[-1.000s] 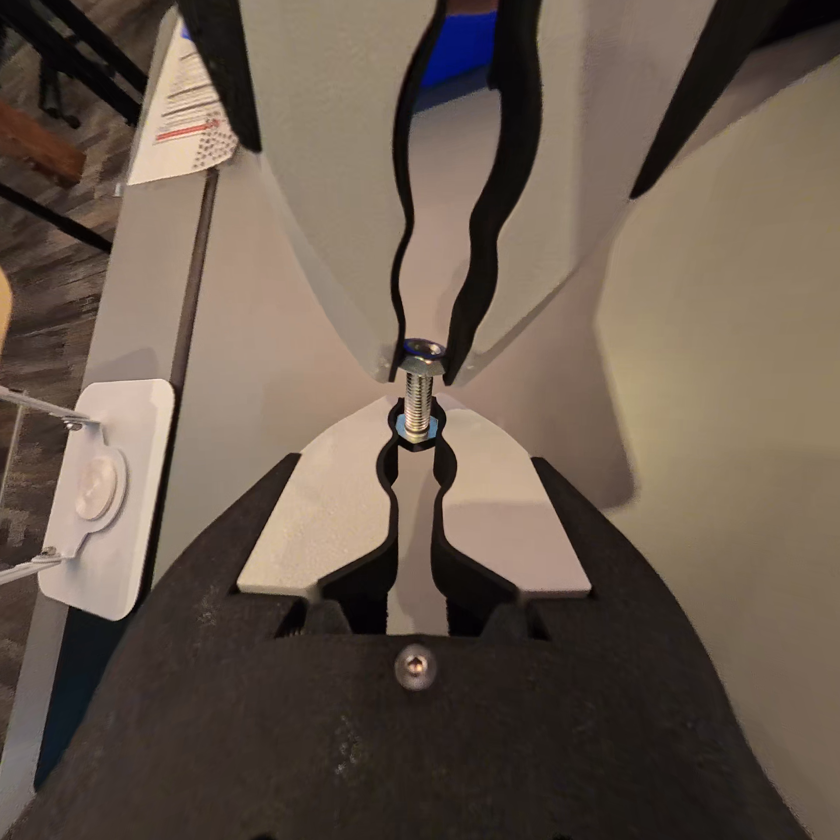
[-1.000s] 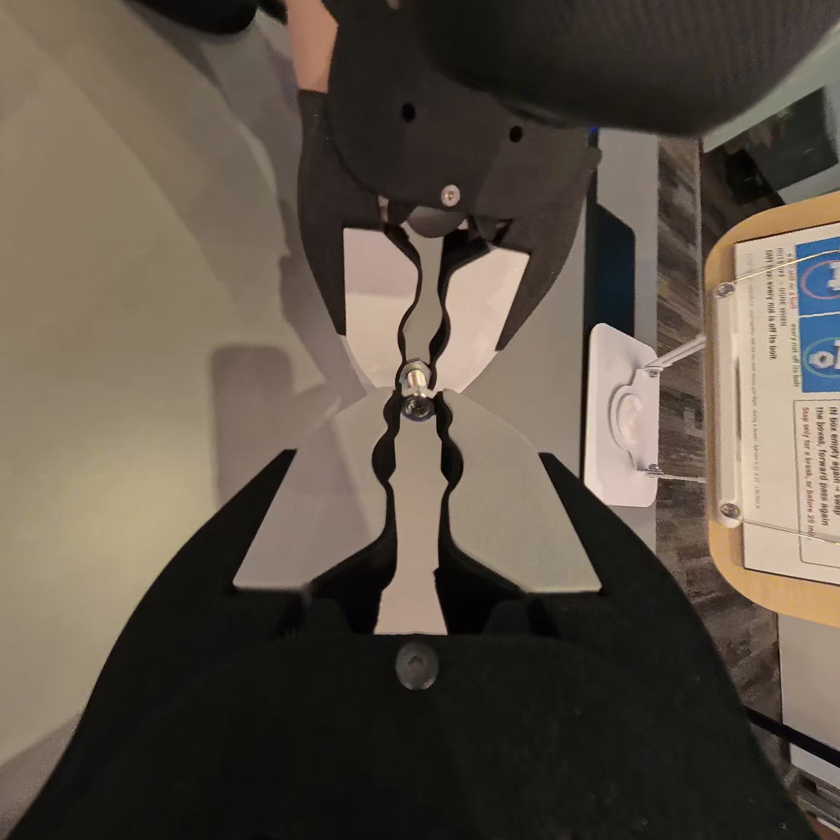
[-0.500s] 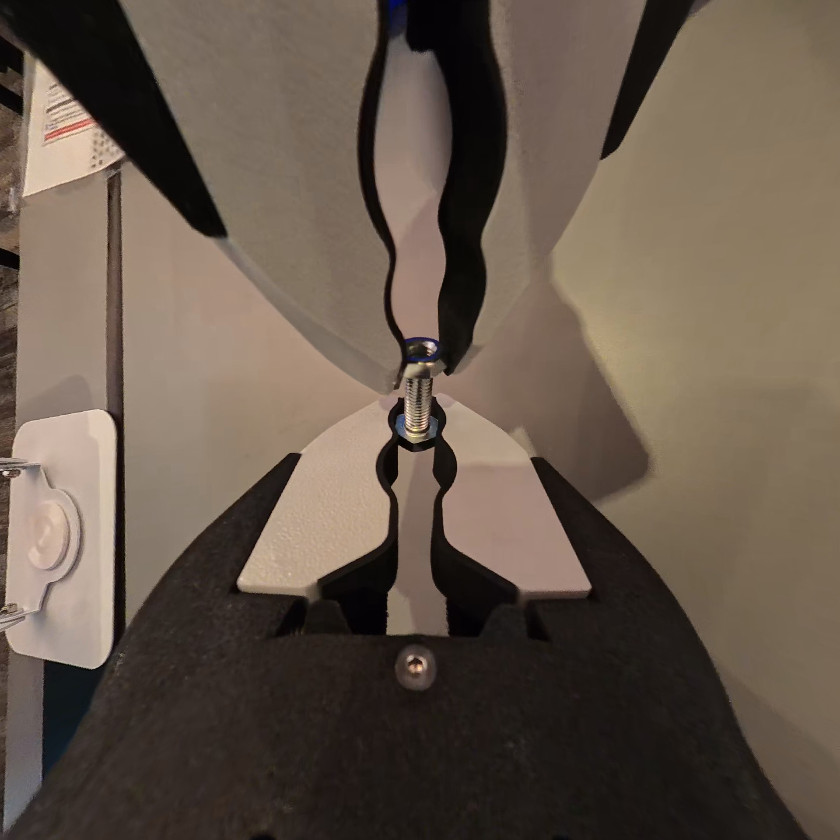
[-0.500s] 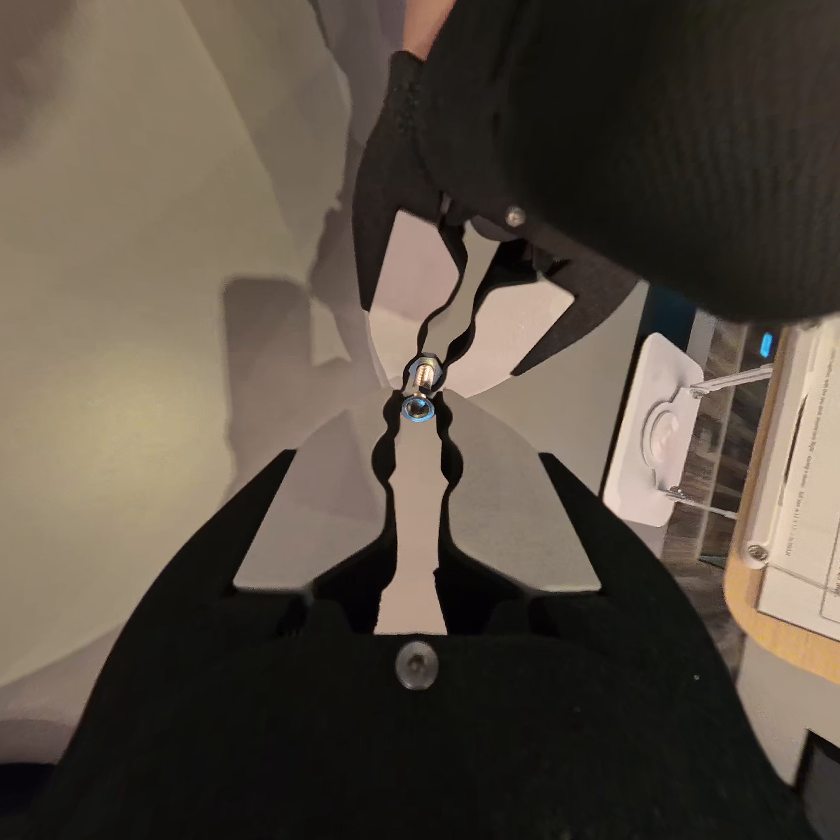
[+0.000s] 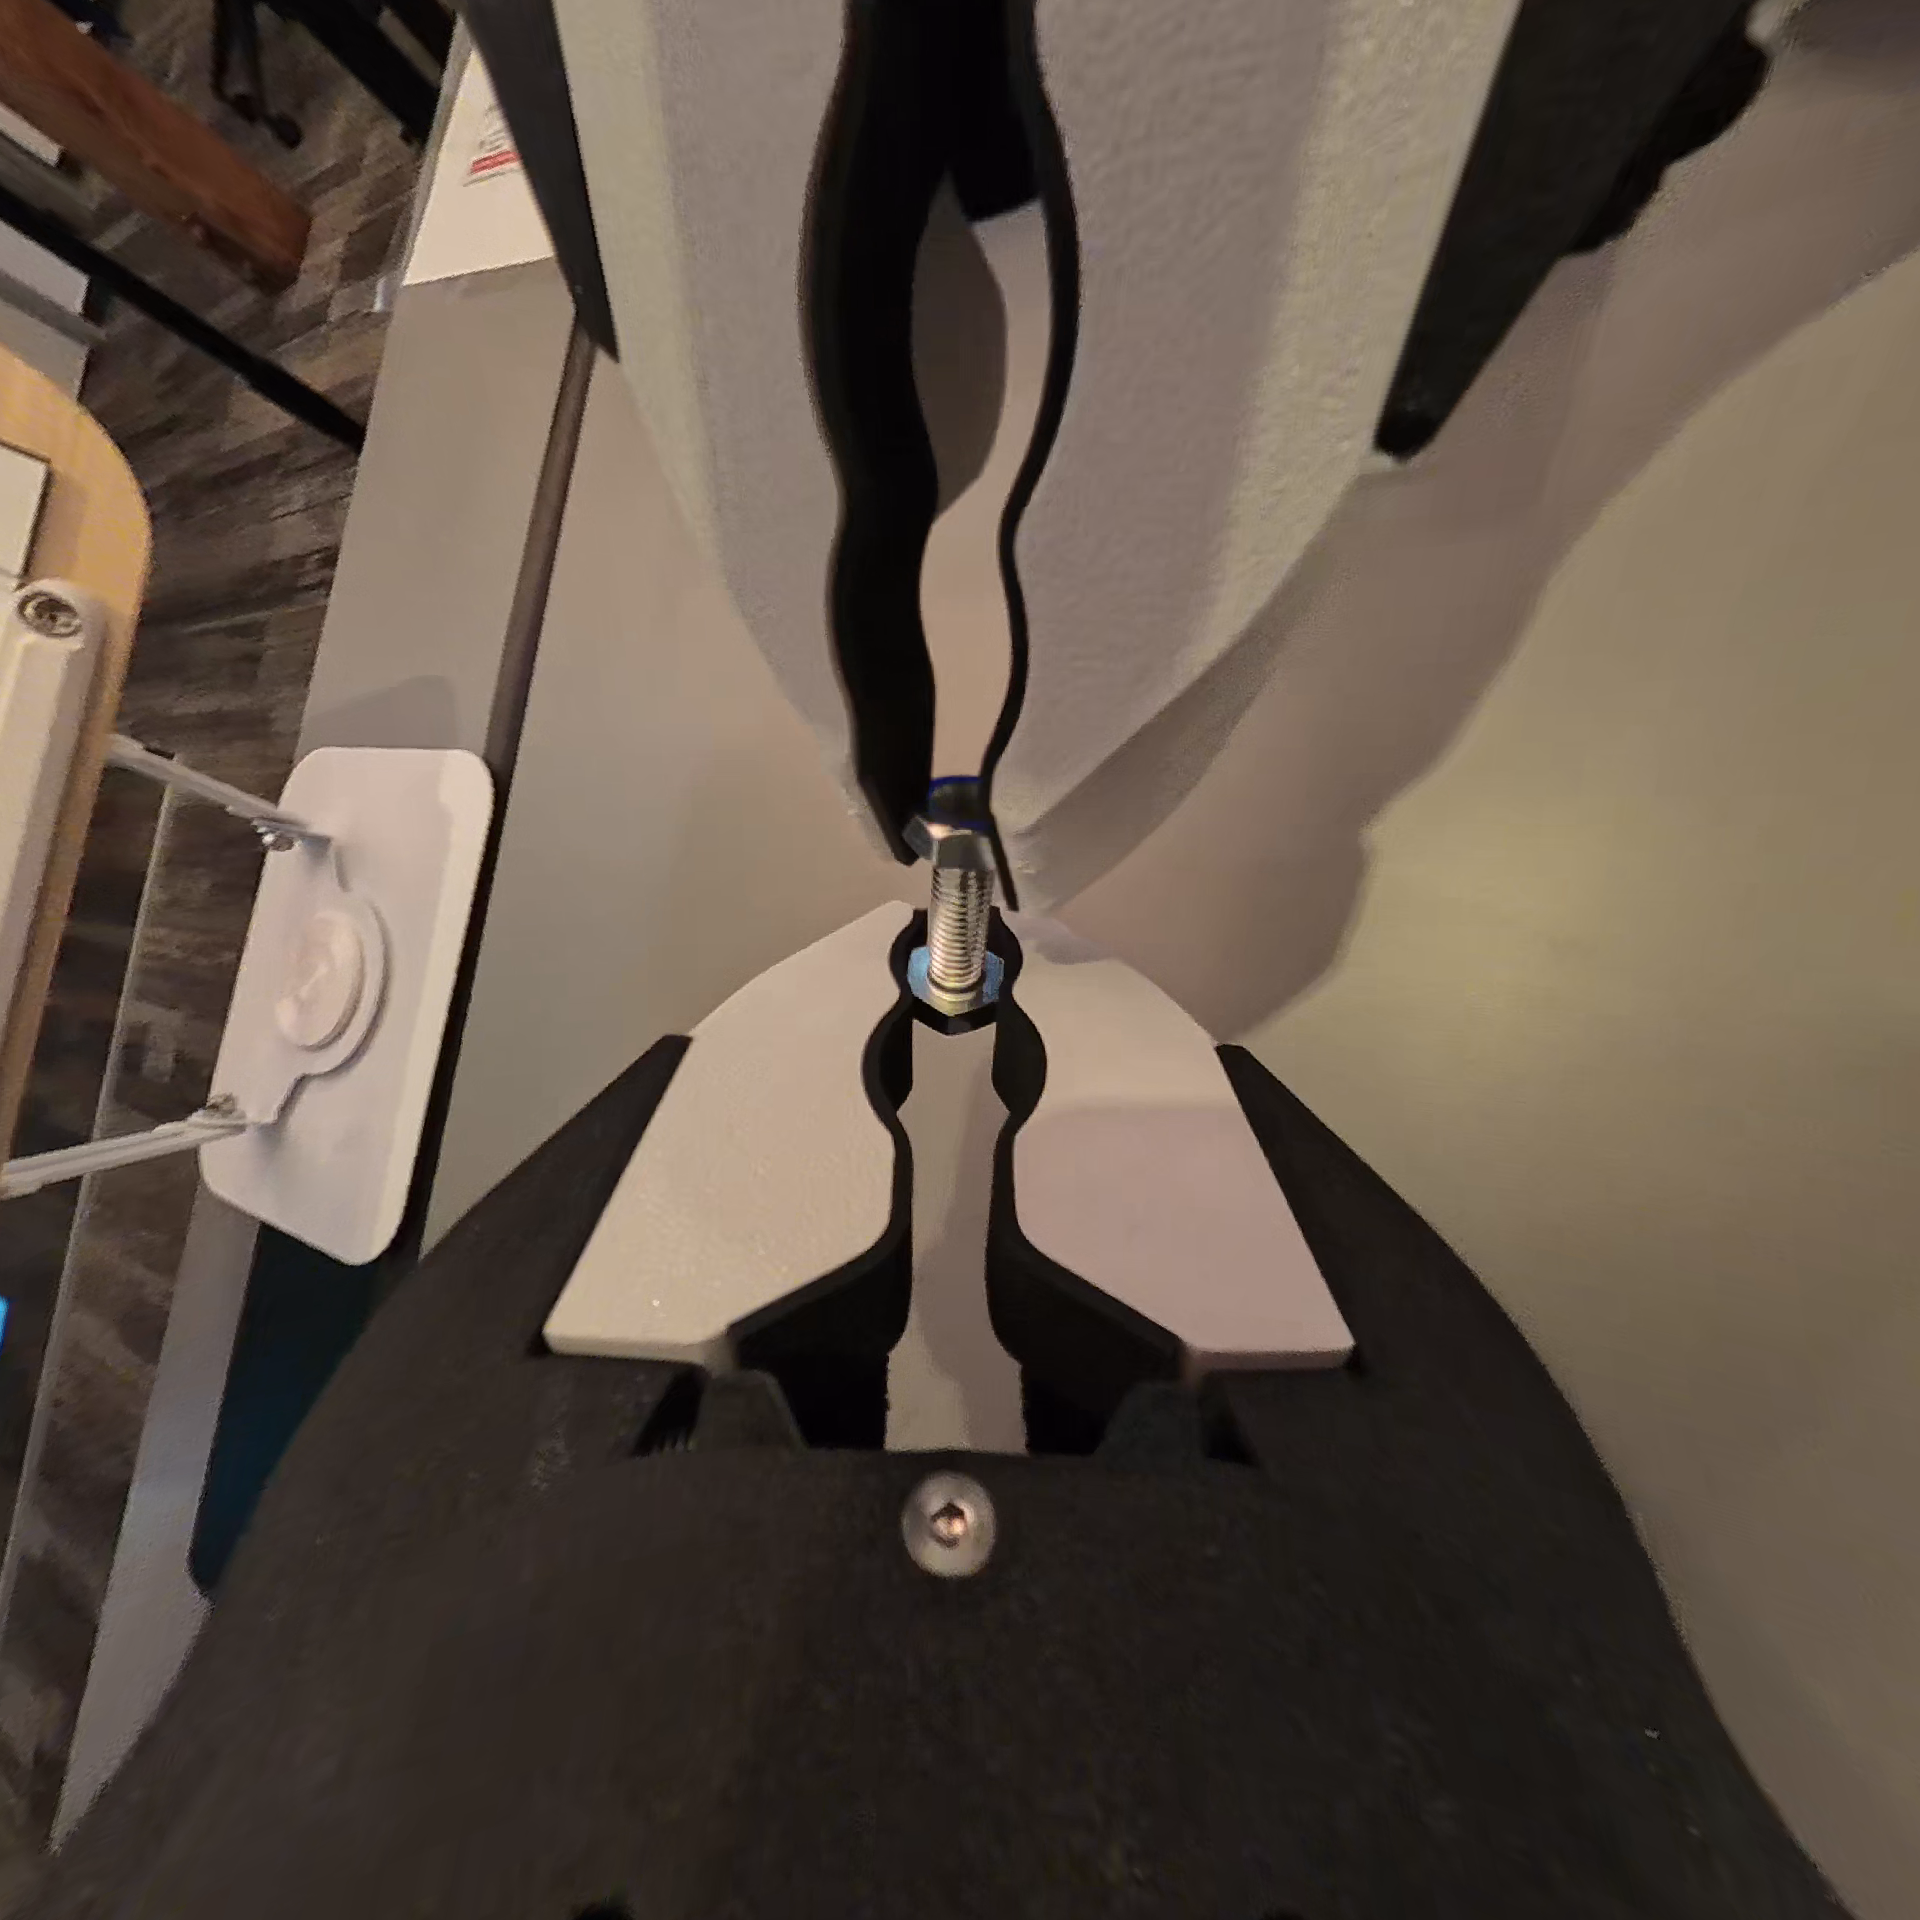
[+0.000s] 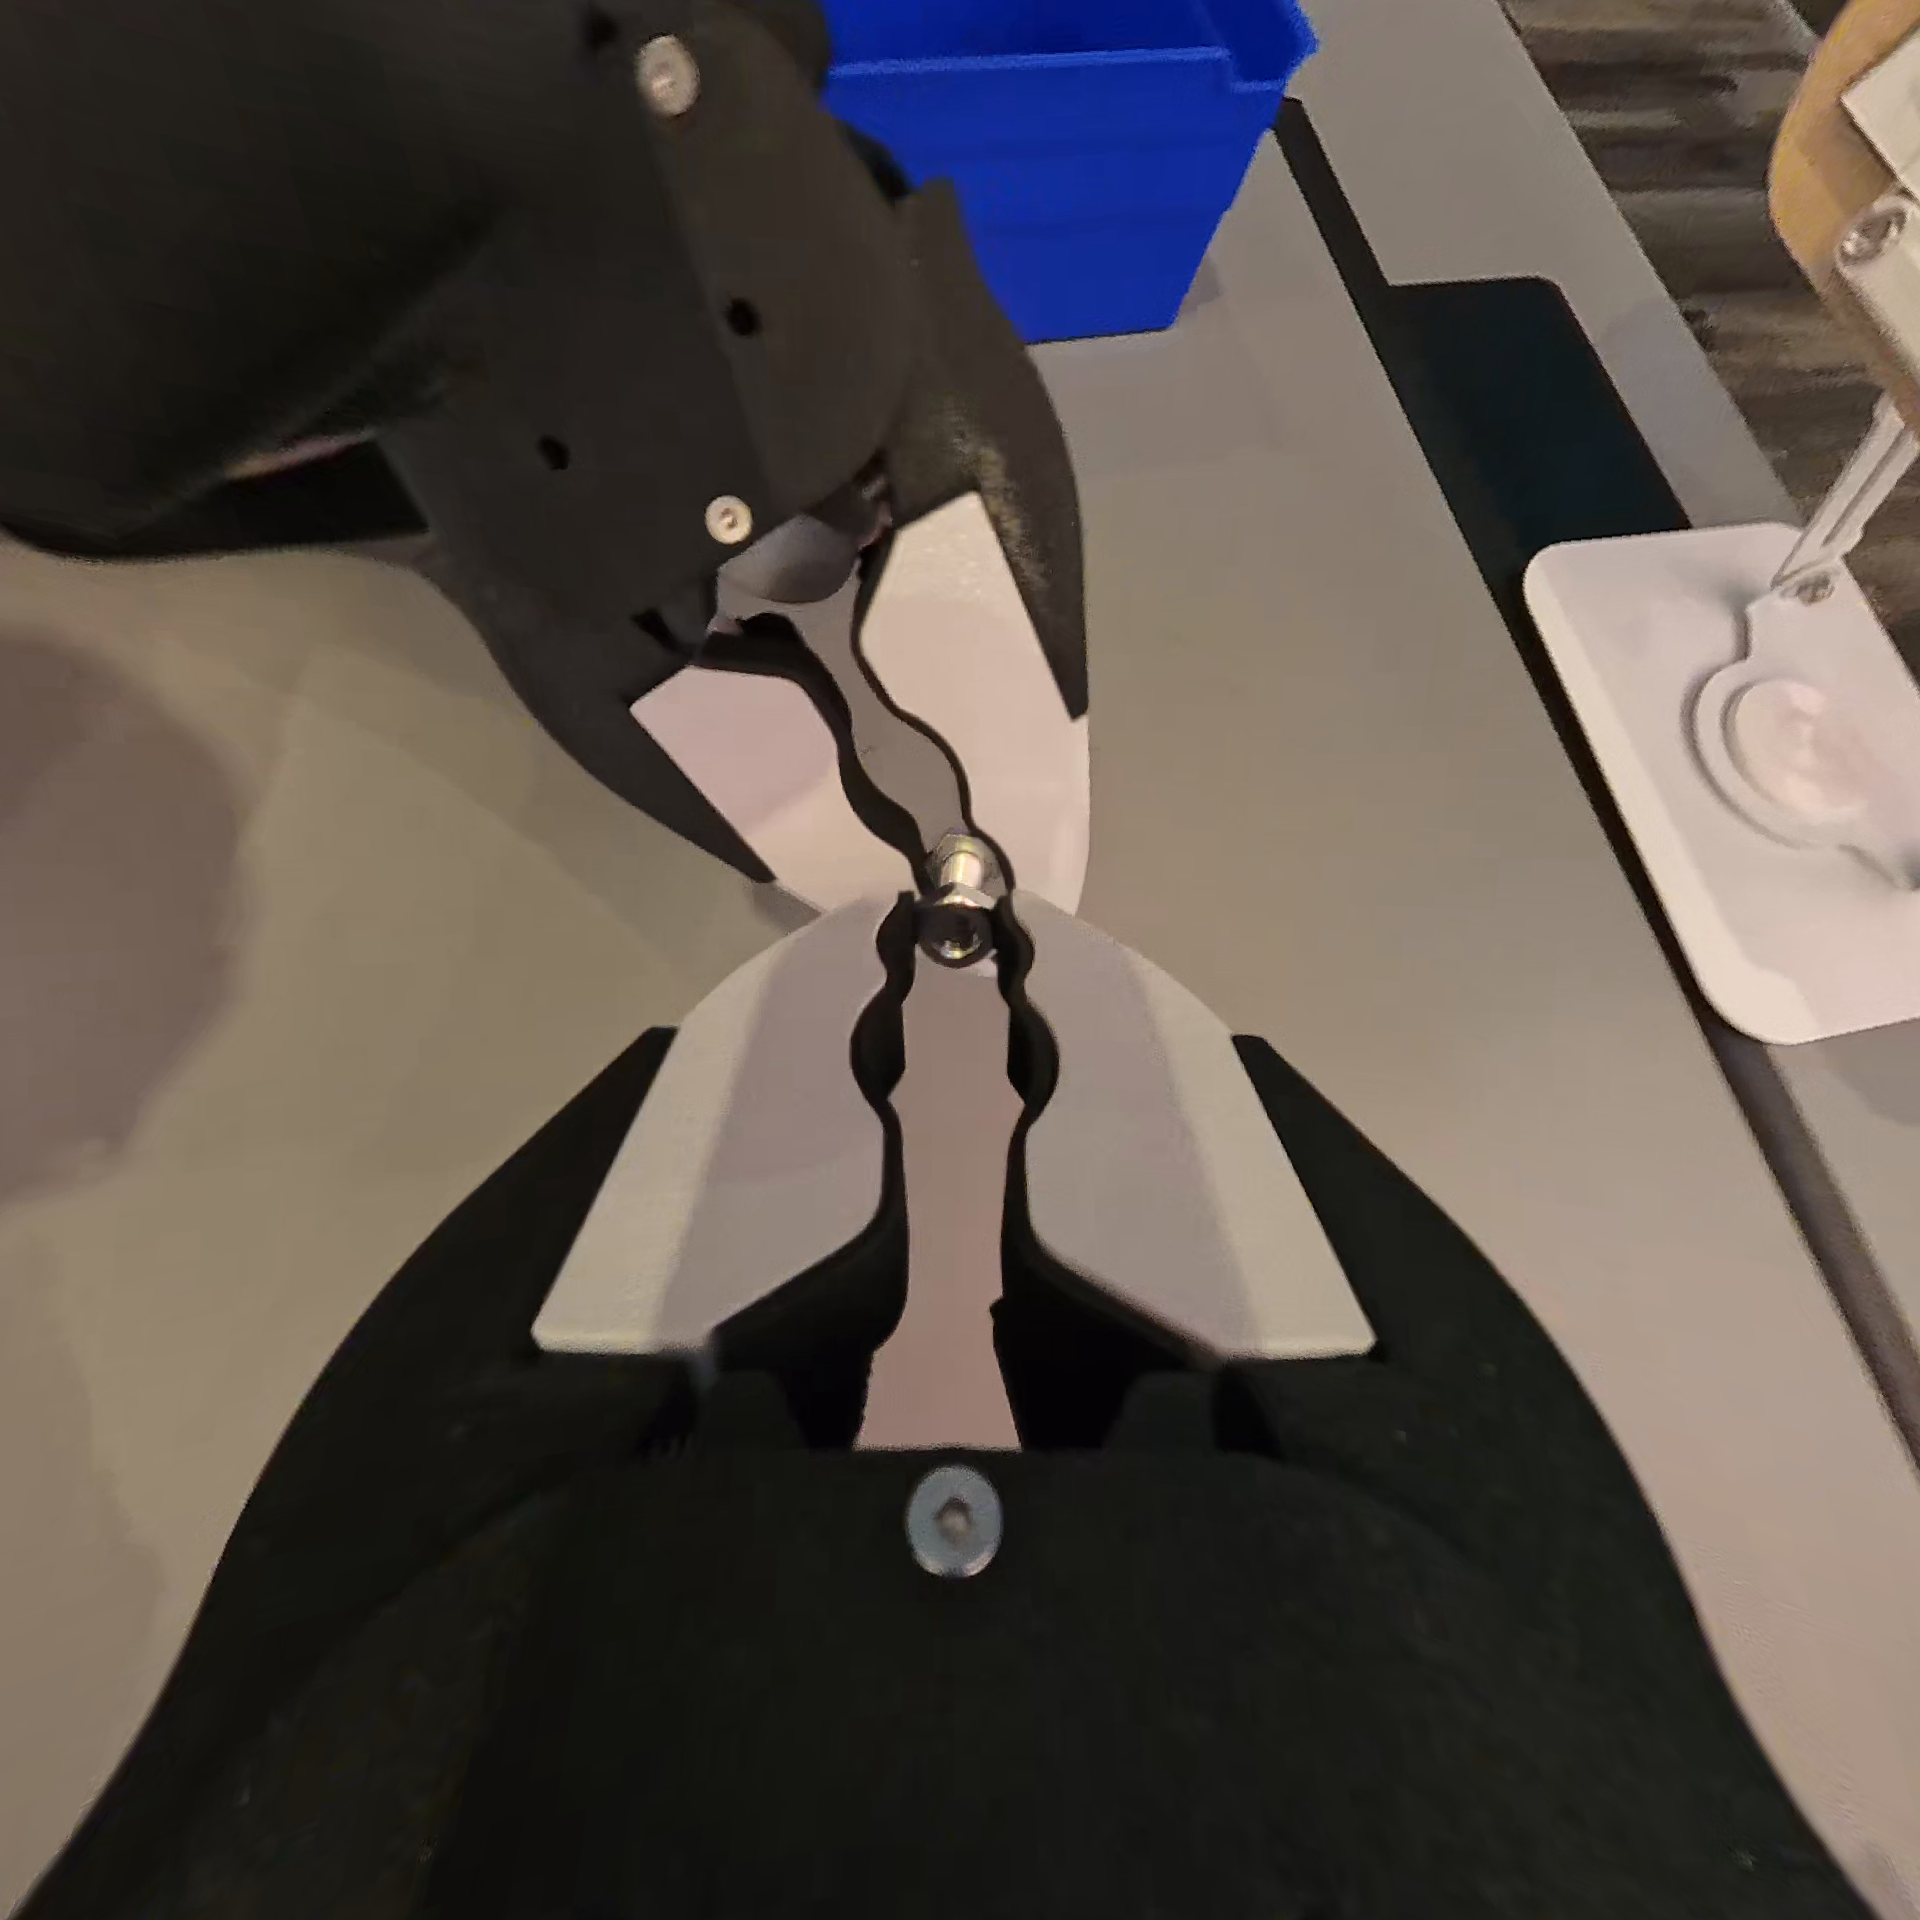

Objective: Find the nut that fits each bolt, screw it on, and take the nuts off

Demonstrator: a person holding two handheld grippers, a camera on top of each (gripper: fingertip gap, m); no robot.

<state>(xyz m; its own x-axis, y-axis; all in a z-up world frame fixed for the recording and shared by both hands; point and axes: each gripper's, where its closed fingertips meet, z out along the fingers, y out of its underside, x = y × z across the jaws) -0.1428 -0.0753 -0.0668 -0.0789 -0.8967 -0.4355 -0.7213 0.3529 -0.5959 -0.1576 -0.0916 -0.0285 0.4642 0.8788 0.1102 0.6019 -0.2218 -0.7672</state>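
Grey table (image 6: 1299, 727) under both grippers, blue bin (image 6: 1060, 177) behind. Left gripper (image 5: 951, 992) pinches hex nut (image 5: 954, 995). Right gripper (image 6: 954, 940) pinches bolt (image 5: 958, 914) head, above table. Small, hard, shiny, slippery metal; hold by flat sides.

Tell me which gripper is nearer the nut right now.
Left. The left gripper is shut on the nut. The right gripper clamps the head of the bolt, at the threaded shaft's other end.
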